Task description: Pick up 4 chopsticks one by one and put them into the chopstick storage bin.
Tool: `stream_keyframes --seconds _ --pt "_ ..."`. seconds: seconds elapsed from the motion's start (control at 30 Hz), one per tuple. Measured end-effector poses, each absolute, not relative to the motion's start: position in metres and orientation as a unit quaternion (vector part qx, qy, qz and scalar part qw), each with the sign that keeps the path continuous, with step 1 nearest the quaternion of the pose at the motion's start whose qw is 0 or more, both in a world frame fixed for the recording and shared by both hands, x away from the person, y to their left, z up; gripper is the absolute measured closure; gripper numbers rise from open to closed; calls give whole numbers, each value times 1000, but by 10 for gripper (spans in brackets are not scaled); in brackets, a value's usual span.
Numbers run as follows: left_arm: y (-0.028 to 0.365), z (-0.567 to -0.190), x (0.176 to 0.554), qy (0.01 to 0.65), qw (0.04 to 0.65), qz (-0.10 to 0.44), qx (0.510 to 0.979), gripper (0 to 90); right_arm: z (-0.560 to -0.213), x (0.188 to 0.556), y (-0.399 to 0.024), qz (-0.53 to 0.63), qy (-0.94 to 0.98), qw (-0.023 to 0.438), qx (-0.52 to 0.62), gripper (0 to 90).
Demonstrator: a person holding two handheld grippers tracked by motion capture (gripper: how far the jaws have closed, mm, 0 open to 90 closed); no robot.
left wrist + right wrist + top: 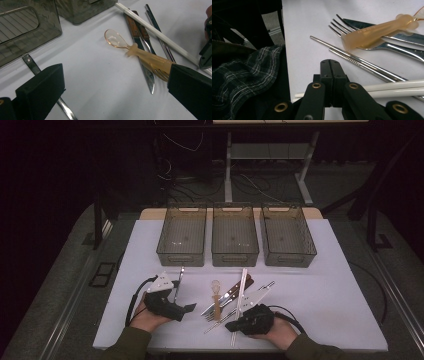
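Right gripper (pixel 331 75): jaws fully closed on the white chopsticks (pixel 392 89), which pass under the closed tips, near the front edge of the desk (pixel 330 295).
Left gripper (pixel 112 92): jaws wide apart, holding nothing, left of the cutlery pile.
Spoon (pixel 130 47): amber plastic, lying across a knife (pixel 140 50) and fork (pixel 372 42).
Metal chopsticks (pixel 352 58): beside the fork.
Bins (pixel 235 237): three in a row at the back edge; contents too faint to tell.
Left gripper view: a separate metal utensil (pixel 32 65) near the bins.
Right gripper view: plaid sleeve (pixel 242 75).
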State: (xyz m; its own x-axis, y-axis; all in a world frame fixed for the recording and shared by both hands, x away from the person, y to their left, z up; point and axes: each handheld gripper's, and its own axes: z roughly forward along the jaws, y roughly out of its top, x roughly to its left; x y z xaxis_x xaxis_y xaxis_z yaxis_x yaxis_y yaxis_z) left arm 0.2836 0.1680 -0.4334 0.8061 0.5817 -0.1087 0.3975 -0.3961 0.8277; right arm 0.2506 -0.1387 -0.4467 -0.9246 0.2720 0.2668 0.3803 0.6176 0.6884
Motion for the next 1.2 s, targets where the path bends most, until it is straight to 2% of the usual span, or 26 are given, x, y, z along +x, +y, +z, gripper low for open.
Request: stream_keyframes --seconds 1.2 --pt "169 -433 284 297 463 100 829 0 -451 250 -140 -372 -913 56 -159 899"
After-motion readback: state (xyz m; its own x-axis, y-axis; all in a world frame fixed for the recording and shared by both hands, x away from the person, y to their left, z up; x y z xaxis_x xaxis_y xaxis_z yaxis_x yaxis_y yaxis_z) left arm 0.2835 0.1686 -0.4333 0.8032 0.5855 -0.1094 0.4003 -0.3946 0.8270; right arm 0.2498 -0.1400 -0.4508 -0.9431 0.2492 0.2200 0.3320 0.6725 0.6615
